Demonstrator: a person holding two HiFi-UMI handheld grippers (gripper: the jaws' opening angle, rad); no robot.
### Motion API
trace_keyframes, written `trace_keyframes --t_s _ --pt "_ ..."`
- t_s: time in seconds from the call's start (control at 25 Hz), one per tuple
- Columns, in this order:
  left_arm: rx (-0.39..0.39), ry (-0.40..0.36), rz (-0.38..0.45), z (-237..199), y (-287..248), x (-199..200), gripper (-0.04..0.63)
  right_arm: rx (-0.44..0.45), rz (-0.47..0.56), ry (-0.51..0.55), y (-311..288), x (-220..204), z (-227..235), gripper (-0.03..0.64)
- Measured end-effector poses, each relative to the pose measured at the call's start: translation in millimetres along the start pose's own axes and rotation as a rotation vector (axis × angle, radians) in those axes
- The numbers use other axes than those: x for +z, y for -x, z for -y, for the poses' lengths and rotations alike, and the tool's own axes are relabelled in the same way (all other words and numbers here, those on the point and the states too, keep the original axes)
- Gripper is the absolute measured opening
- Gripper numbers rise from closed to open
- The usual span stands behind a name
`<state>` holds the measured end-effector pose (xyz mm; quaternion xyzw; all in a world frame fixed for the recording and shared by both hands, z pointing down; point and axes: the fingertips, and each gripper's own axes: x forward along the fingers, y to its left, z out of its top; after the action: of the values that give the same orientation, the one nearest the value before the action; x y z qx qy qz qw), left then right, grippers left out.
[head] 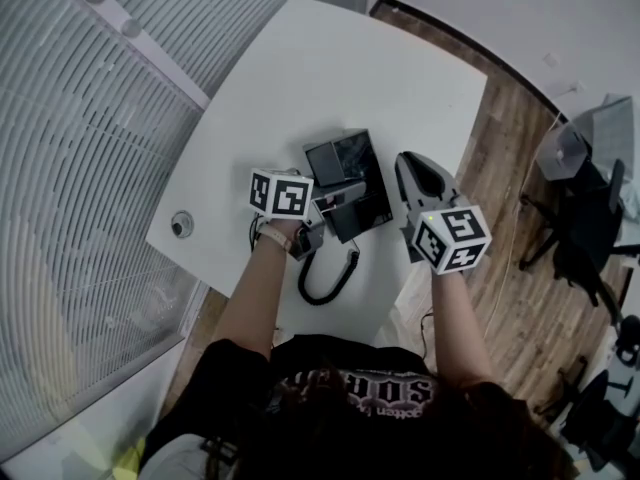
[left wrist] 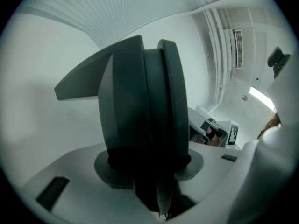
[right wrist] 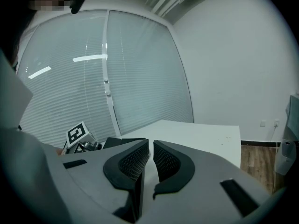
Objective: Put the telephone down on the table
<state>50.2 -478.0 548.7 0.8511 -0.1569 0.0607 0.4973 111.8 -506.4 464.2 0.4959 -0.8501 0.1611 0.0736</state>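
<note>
A black desk telephone [head: 348, 168] sits on the white table [head: 330, 68], and its black cord [head: 330, 283] loops toward the near edge. My left gripper [head: 325, 213] is at the phone's near left side. In the left gripper view it [left wrist: 152, 125] is shut on the dark handset [left wrist: 79, 85], which fills the middle of the picture. Whether the handset rests on anything is hidden. My right gripper [head: 408, 163] hovers just right of the phone. Its jaws [right wrist: 150, 148] stand almost together with nothing between them.
A round cable grommet [head: 181, 225] is set in the table near its left edge. Window blinds [head: 80, 118] run along the left. A dark office chair [head: 590, 218] stands on the wood floor [head: 500, 198] to the right.
</note>
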Motion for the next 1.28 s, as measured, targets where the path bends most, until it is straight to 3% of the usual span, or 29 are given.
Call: trace_keyframes --t_s 0.48,0.76,0.96,1.12,1.28 --pt "-0.004 0.150 -0.025 -9.5 -0.1 0.4 0.166 -0.005 0.007 0.000 4.2 0.4 -1.8 0.034" --pt "0.005 0.233 -0.024 -14.0 0.8 1.9 0.220 0.002 0.007 0.009 5.1 3.9 -7.4 0.034" --pt "0.000 0.288 0.040 -13.3 5.8 6.6 0.302 0.006 0.015 0.015 9.5 7.7 -10.3 0.034" --pt "0.037 0.295 0.090 -19.6 20.1 7.9 0.311 0.013 0.017 0.020 10.0 8.7 -15.7 0.034" --pt "0.097 0.237 0.074 -21.1 40.9 -3.4 0.311 0.025 0.017 0.024 10.6 8.7 -23.2 0.034"
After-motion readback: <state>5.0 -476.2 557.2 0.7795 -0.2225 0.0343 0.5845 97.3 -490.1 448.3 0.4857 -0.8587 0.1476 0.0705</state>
